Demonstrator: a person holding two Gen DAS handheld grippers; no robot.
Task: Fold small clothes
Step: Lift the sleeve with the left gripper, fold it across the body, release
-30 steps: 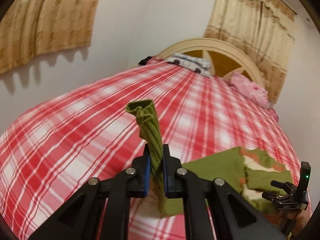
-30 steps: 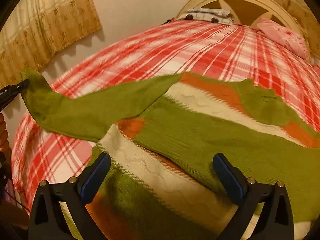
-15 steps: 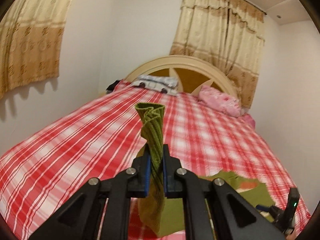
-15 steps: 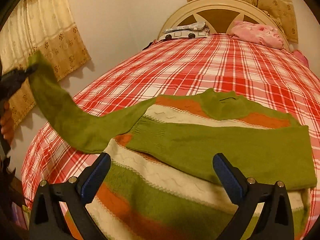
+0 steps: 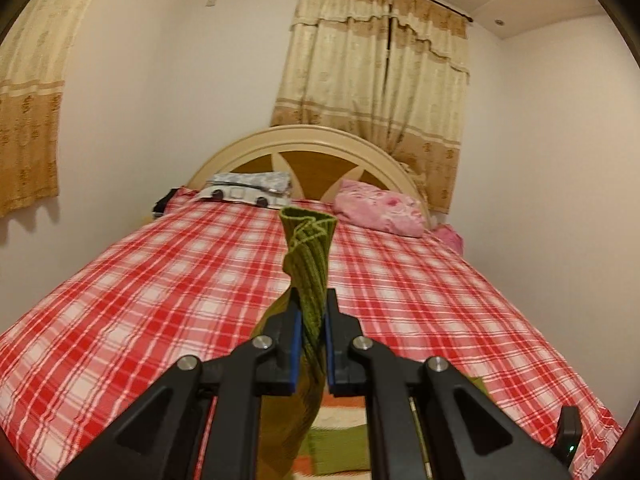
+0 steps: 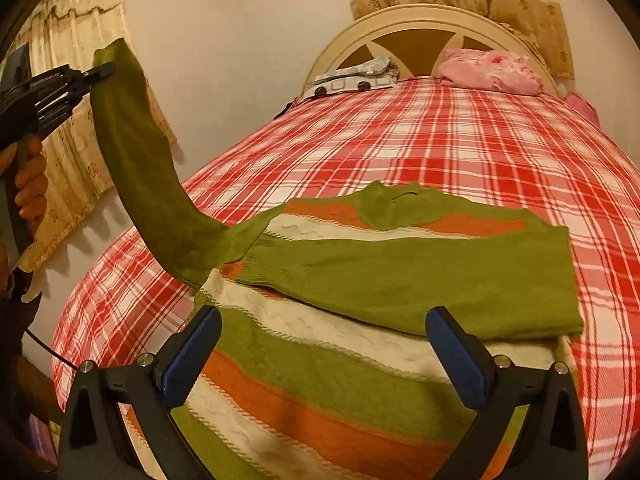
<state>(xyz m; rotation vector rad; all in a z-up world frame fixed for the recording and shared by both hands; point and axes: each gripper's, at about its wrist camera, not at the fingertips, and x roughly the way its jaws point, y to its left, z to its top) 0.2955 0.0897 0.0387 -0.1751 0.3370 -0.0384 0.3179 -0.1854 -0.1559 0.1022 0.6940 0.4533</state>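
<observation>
Two views are giving us different halves of the scene. From the left wrist we are seeing the left claw (image 5: 311, 320) clenched on the ribbed green cuff (image 5: 310, 256) of a sleeve, which is standing up between its blue pads; the sweater's body is mostly hiding below the claw's frame, with only a striped sliver showing. From the right wrist we are seeing the whole sweater (image 6: 360, 320), green with cream and orange bands, lying on the near part of the red plaid bed (image 6: 460, 148), its right sleeve folded across the chest. Its left sleeve (image 6: 136, 152) is rising up and left to the left claw (image 6: 98, 74), gripped by a hand (image 6: 28, 184) cut off at the edge. The right claw (image 6: 322, 354) is hovering released above the sweater's lower part, jaws wide apart, grasping nothing. Pillows (image 6: 490, 70) are lying far off by the headboard.
</observation>
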